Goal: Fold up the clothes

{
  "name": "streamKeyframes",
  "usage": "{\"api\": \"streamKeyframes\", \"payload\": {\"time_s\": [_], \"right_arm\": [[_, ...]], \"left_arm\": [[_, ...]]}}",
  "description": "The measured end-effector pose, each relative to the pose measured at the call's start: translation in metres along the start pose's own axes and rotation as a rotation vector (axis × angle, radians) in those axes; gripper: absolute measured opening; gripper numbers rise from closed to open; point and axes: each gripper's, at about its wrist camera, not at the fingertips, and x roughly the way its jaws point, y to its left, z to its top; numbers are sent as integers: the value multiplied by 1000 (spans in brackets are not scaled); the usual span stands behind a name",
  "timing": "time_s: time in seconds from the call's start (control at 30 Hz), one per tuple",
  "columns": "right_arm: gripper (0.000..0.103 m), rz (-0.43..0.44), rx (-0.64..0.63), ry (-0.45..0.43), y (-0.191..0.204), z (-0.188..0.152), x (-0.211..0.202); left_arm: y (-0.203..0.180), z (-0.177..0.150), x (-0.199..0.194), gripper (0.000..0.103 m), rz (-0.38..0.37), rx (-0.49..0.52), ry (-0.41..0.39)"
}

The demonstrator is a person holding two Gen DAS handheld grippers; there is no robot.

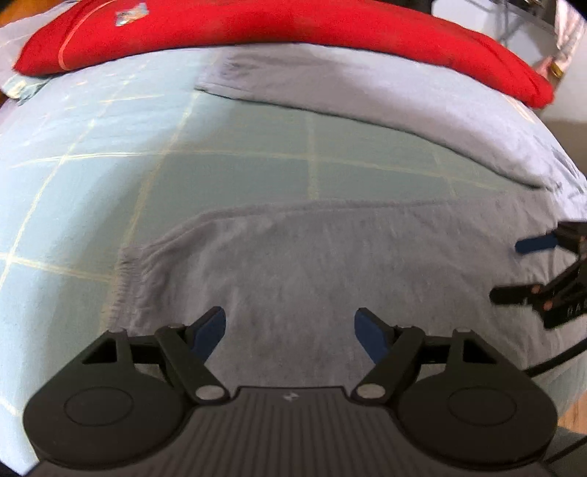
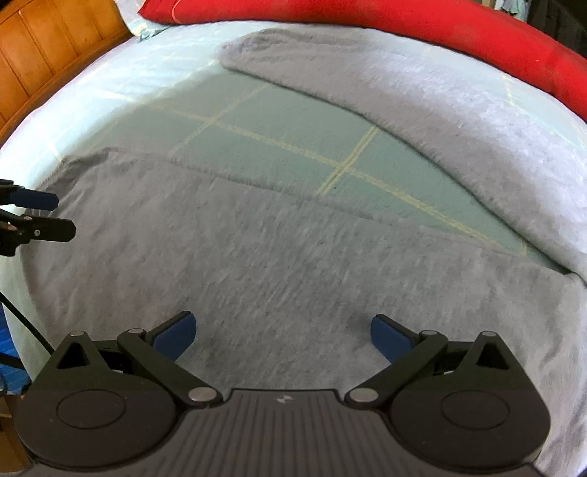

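A grey garment (image 1: 330, 264) is spread across a bed covered with a pale blue checked sheet (image 1: 73, 154), with two long grey sections diverging so that a wedge of sheet is left bare between them. In the left wrist view the left gripper (image 1: 290, 330) is seen with its jaws wide apart and nothing between them, poised over the near section of grey cloth beside a gathered, elastic-like edge (image 1: 124, 279). That gathered edge is not shown in the right wrist view. At the right border of the left view the right gripper (image 1: 513, 269) is caught side-on, its fingers spread above the cloth.

In the right wrist view the right gripper (image 2: 282, 335) is likewise seen wide and empty over the garment (image 2: 293, 264), and the left gripper (image 2: 58, 214) is seen at the left border. Whether any pad touches the fabric cannot be told.

A red cloth (image 1: 256, 25) is laid along the far edge of the bed. A wooden panel (image 2: 47, 55) is visible only in the right view, at the upper left corner.
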Motion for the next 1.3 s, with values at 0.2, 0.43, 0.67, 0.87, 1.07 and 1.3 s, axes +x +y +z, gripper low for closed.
{"api": "streamKeyframes", "payload": {"time_s": [0.2,0.43,0.67,0.87,1.07,1.3], "right_arm": [[103,-62,2,0,-22,-5,-6],[103,-79,-32,-2,-37,-17,-27],[103,-80,-9,91,-46,-45,-27],[103,-79,-4,72,-48,-49,-34],[103,-125,66,34,-67,-49,-38],[103,-84,160,81,-82,-68,-47]], "left_arm": [[6,-11,5,77,54,-15,55],[-42,-14,-14,78,-20,158,27],[-64,-37,5,79,-42,180,135],[-67,-12,-1,78,-23,180,95],[-78,0,18,78,-41,188,83],[-87,0,25,80,-14,177,171]]}}
